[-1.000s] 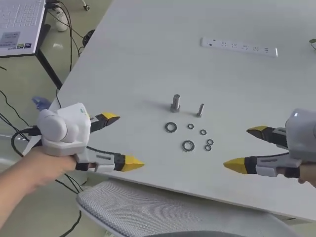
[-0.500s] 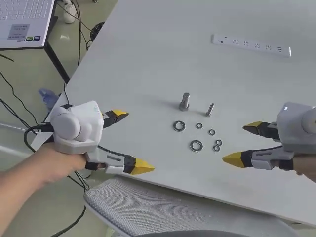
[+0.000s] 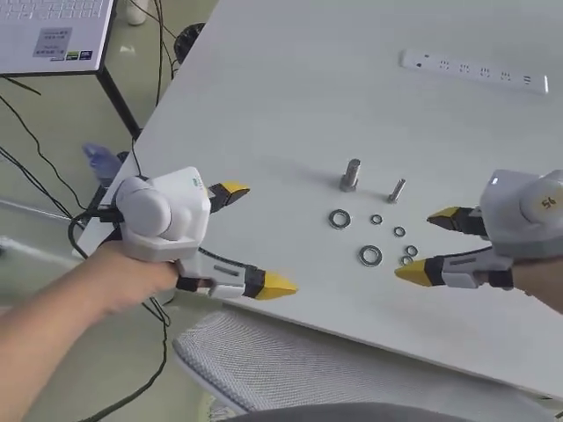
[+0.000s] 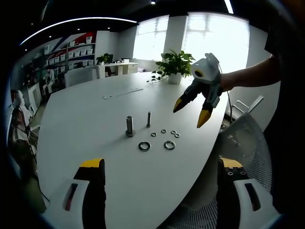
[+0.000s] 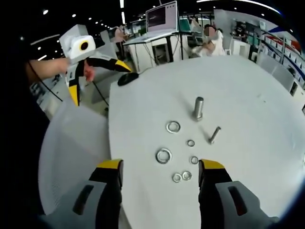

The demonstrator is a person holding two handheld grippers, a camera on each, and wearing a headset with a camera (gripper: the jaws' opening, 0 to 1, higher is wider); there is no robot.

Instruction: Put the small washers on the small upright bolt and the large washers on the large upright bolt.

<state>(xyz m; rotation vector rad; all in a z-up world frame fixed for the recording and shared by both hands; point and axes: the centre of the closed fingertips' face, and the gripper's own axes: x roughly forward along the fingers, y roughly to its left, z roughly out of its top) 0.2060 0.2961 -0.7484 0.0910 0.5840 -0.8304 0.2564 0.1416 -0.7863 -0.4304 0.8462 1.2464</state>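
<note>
**Part positions.** The large bolt [image 3: 351,175] and the small bolt [image 3: 397,190] stand upright, just beside each other, on the desk [image 3: 290,105] toward its near edge. All the washers lie flat between the bolts and that edge, and none is on a bolt yet. The two large washers [image 3: 339,218] lie apart from each other. The four small washers [image 3: 399,232] are scattered toward the right, and two of them lie close together (whether they touch cannot be told).

**Left gripper** [image 3: 257,236]. The jaws are spread wide and hold nothing. It hangs at the desk's near-left edge, well apart from the parts. This position probably keeps the approach to the washers clear.

**Right gripper** [image 3: 422,245]. The jaws are spread and hold nothing. The tips are low over the desk, just beside the paired small washers. The spread suggests it is preparing to pick one up, so the task is judged to be at its first step.

**Caution.** A flat washer gives the jaws little edge to grip. A shallow approach with the tips close to the desk surface is advisable.
</note>
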